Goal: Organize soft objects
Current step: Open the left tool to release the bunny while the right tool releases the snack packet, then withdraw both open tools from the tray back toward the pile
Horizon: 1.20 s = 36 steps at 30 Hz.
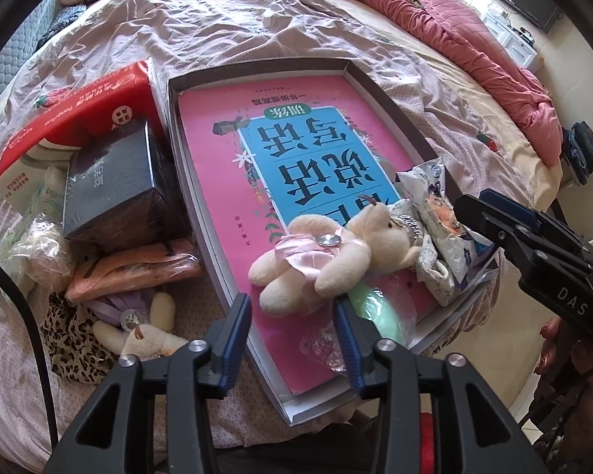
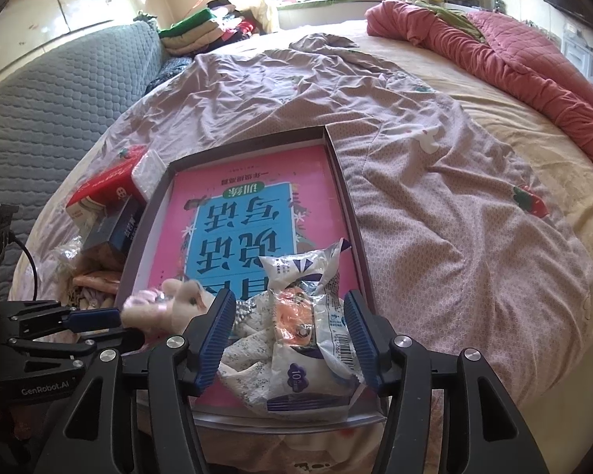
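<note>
We are holding both tongs, left tongs (image 1: 292, 331) and right tongs (image 2: 288, 339), parted and gripping nothing, with the plush bear (image 1: 320, 252) and wipes packet (image 2: 316, 316) lying boxed just ahead, while a second plush (image 1: 146, 335) is waiting left of the left tongs.

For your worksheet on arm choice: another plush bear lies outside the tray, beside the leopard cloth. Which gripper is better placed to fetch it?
Left gripper: open, and the second bear lies on its side; the right gripper straddles the packet.

2 plush bears (image 1: 320, 252), 1 tray (image 1: 257, 69), 1 book (image 1: 296, 150), 2 boxes (image 1: 110, 185).

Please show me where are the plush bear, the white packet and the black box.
plush bear (image 1: 328, 252): left wrist view, body.
white packet (image 2: 316, 316): right wrist view, middle.
black box (image 1: 114, 181): left wrist view, top face.
</note>
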Available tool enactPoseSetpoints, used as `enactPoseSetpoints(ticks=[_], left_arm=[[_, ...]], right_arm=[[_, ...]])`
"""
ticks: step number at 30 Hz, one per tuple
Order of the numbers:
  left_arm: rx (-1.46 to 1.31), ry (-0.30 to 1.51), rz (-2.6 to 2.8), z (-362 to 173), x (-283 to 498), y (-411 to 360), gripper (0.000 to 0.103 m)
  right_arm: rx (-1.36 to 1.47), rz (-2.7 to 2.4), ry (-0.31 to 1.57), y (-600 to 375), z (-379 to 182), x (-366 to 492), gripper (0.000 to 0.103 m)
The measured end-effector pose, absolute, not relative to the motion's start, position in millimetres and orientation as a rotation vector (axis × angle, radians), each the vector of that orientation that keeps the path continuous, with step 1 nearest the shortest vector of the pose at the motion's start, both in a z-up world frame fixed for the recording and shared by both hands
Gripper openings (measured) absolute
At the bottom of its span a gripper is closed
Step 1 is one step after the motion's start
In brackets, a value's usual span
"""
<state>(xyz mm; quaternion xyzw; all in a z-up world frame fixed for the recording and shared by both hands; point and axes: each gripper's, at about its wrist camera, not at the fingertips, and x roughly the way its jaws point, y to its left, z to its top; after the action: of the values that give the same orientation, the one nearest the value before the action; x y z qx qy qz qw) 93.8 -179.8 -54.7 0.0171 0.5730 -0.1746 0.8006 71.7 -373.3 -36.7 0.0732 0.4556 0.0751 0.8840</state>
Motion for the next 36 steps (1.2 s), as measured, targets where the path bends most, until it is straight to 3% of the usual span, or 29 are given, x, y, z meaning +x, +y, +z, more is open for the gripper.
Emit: enactPoseSetpoints(ticks=[11,15,22,36], left_arm=[[0.010,1.167,-0.374,-28.9,81.5,-168.6,0.060],[0.002,1.144,-0.369,-18.9,77.3,-163.3,0.064],[-0.004,1.097,-0.332,-2.2,69.8,-149.9,0.070],[-0.082,1.034,-0.273,24.4,60.5,-107.0,0.073]], right_arm=[[0.129,0.148,0.920,-367.5,-22.0,66.3,0.060],[0.108,0.146,0.905,-362.9,-15.6,64.5,0.068],[0.080,0.148,0.879,-354.6,-3.2,61.5,0.073],[0.047,0.183,0.831,-335.1,20.7,53.8,0.074]])
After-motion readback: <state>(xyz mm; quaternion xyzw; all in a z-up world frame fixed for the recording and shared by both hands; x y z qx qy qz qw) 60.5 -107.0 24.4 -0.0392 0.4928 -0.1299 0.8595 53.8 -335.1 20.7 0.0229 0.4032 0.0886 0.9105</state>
